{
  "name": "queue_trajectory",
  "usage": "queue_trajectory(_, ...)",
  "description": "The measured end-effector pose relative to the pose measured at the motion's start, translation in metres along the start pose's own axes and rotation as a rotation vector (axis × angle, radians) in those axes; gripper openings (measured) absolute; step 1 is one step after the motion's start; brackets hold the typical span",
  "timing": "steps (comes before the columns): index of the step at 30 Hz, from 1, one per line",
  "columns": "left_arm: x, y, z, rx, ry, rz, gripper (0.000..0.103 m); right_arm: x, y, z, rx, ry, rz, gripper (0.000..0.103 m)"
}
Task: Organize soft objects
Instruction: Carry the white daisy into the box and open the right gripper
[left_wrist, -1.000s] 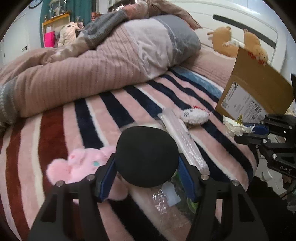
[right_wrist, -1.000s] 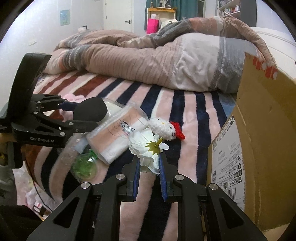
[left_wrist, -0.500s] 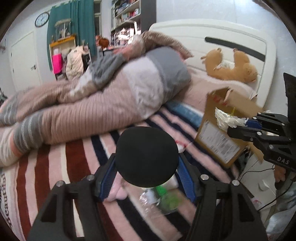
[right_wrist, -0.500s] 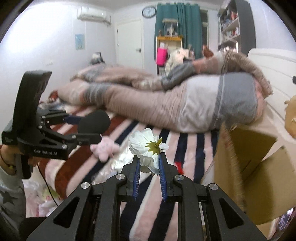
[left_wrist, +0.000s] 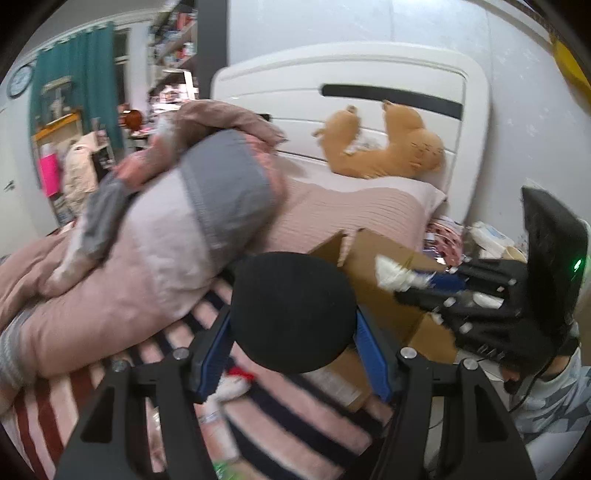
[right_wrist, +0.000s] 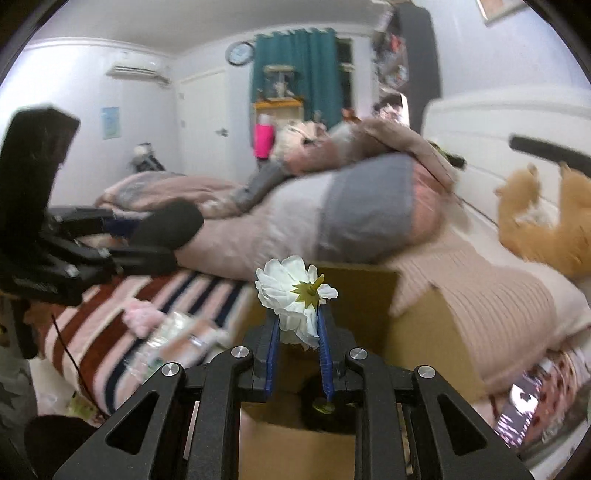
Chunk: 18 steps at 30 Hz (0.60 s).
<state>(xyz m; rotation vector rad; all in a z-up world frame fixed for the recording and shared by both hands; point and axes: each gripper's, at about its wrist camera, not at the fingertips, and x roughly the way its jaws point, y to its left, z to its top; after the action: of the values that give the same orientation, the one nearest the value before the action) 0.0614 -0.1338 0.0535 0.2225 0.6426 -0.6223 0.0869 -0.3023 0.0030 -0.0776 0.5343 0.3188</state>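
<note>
Over cardboard box (right_wrist: 369, 291) on bed: right gripper (right_wrist: 297, 332) pinches white fabric flower (right_wrist: 293, 295) just above opening. Left gripper (left_wrist: 291, 328) wide, clamping black foam ball (left_wrist: 291, 312). Advice: lower flower inside walls before releasing; 2 items, drop 1 at a time.

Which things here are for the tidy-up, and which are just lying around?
For the tidy-up:
black ball held in the left gripper
white flower held in the right gripper
cardboard box
pink plush on the bed

Just lying around:
duvet
orange teddy by the headboard
wall clock
green curtain
</note>
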Motion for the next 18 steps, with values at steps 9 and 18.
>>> queue_trajectory(9,0.079,-0.038,0.026,0.078,0.148,-0.047,0.062,0.031,-0.035,-0.030,-0.007,0.110,-0.070,0.025)
queue_trajectory(18,0.097,-0.041,0.024,0.125,0.171,-0.009,0.083,0.039,-0.043,-0.034,-0.006,0.121,-0.065,0.037)
